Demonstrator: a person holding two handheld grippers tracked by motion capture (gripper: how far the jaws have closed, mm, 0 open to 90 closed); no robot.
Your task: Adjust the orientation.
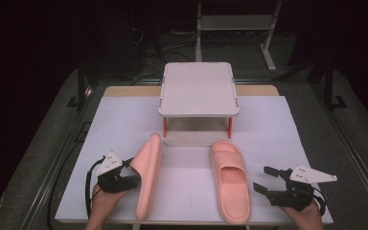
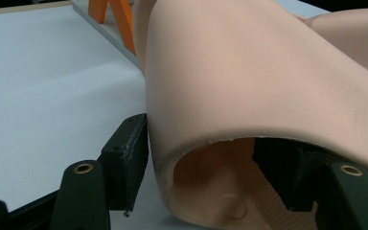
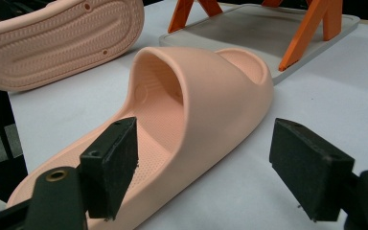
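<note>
L claw [image 1: 133,173] clamped on strap of left slipper [image 1: 148,177], which stands tipped on its edge w/ sole facing left, front-left of the white stand [image 1: 199,88]. Right slipper [image 1: 230,184] flat on counter [image 1: 278,134], front-right of stand. R claw [image 1: 264,179] jaws apart, just right of that slipper, not touching.

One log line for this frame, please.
left claw: gripping strap of tilted slipper | right claw: open, beside flat slipper | shelf: bare
</note>
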